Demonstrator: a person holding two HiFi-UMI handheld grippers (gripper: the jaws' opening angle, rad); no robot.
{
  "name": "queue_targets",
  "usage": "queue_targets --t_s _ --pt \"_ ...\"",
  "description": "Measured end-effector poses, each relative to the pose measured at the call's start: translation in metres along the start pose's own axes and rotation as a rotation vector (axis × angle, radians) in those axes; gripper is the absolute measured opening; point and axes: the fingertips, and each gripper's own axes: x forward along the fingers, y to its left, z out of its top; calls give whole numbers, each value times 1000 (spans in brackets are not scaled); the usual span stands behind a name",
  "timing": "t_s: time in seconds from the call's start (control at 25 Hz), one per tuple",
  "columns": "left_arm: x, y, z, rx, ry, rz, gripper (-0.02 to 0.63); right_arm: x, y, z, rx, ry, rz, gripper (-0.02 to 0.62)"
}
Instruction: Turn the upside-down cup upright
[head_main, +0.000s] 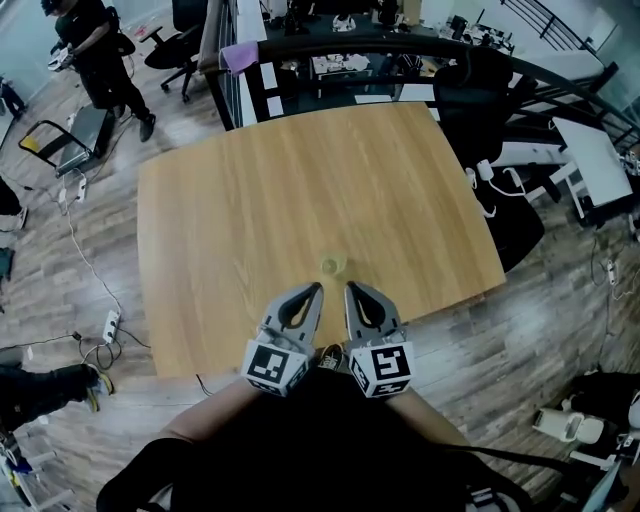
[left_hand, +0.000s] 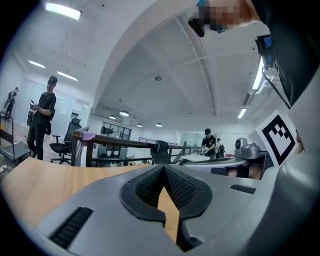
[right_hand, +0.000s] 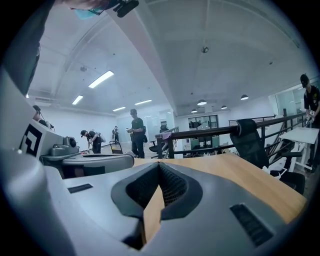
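Nearest the lens, the left gripper (head_main: 316, 289) and the right gripper (head_main: 351, 288) are held side by side just short of the cup (head_main: 333, 265), their tips aimed towards it from the near side. Both pairs of jaws are pressed together with nothing between them. In each gripper view only a sliver of wood is seen through the hollow behind the meeting tips.

The cup, small and pale yellow-green, is stood on the table (head_main: 250, 190), apart from both grippers. From above only a round rim is shown, so it cannot be told whether the mouth is up or down. The scene is fitted equally by a cup waiting mouth-down and by one already set upright and let go (closed, empty jaws suit either).

Whichever holds, the closed tips are best kept off the cup, which is judged light and easily slid or toppled. It should be watched from the head view, since it is shown in neither gripper view.

Well beyond the cup, an office chair (head_main: 470, 85) and a standing person (head_main: 100, 55) are seen.
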Motion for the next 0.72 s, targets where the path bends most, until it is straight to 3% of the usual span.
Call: queue_targets --t_s 0.4,0.72 --pt "-5 14 19 35 3 33 8 2 10 32 -27 -50 -11 12" --pt "6 13 24 58 -3 19 8 6 5 33 -13 -52 -22 12"
